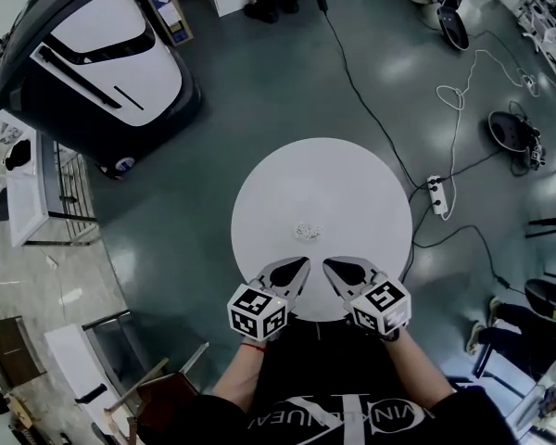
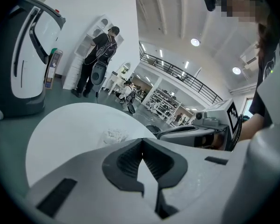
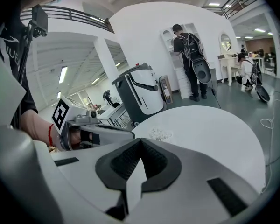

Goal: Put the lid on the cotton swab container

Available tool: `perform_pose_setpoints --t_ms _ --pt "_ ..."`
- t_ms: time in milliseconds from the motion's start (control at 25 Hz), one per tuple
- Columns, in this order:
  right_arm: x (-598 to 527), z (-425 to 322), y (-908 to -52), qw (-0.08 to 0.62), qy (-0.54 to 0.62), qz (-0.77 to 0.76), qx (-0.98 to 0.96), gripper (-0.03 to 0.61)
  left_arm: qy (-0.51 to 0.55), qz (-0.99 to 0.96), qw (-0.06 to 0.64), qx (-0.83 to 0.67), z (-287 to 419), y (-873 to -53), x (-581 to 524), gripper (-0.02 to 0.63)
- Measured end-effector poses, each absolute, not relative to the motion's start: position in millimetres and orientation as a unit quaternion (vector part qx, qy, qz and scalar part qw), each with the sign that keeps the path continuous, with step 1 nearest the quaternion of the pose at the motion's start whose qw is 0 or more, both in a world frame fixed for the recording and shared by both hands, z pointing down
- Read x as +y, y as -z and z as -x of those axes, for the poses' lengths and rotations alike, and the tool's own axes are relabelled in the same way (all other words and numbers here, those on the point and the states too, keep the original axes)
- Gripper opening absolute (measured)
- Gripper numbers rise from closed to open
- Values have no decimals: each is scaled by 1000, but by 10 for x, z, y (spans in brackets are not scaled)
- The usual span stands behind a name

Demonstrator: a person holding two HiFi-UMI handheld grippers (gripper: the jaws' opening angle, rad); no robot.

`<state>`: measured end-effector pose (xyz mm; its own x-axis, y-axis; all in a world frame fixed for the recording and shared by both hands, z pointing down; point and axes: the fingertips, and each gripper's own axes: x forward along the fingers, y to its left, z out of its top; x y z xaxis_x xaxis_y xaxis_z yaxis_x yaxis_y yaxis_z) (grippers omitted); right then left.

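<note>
You hold both tools low over the near edge of the round white tabletop (image 1: 352, 179), side by side and angled inward so that their tips point toward each other with a narrow gap between them. Your left claw (image 1: 305, 263) is closed: in the left gripper view its two dark ribbed pads (image 2: 126, 160) meet at the tip, and nothing sits between them. Your right claw (image 1: 327, 265) is closed in the same way, its pads (image 3: 123, 161) pressed together at the front and holding nothing. The small clear container of white cotton swabs (image 1: 307, 233) stands on the tabletop just beyond both tips, roughly centred between them and apart from each. It is near your edge of the tabletop rather than the middle. It shows as a pale, lumpy cluster in both gripper views, too small to tell whether a lid is on it. Your wrists come in from below, the left one wearing a thin red band (image 1: 251, 347). Off the tabletop, a large white and dark machine (image 1: 93, 58) stands on the grey-green floor (image 1: 259, 91) to the upper left. A white power strip (image 1: 438, 196) with trailing cables lies on the floor to the right. In the background a person in dark clothes (image 3: 189, 55) stands facing white shelves.
</note>
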<state>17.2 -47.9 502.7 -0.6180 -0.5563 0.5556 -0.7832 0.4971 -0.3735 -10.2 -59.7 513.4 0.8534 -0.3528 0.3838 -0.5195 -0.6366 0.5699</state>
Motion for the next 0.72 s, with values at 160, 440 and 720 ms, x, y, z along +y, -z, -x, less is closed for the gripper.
perform_pose_setpoints --t_ms 160,440,720 --pt "-555 -269 -5128 198 -313 -394 -841 2 -118 -891 365 -241 45 -5243 -604 6" --pt "-855 -462 -5271 214 -310 -383 -843 2 -121 -877 380 -267 41 -5367 -725 7" --pt "-1150 -596 -5417 235 -304 -367 -847 2 -125 -868 386 -285 -7 -5468 -829 6"
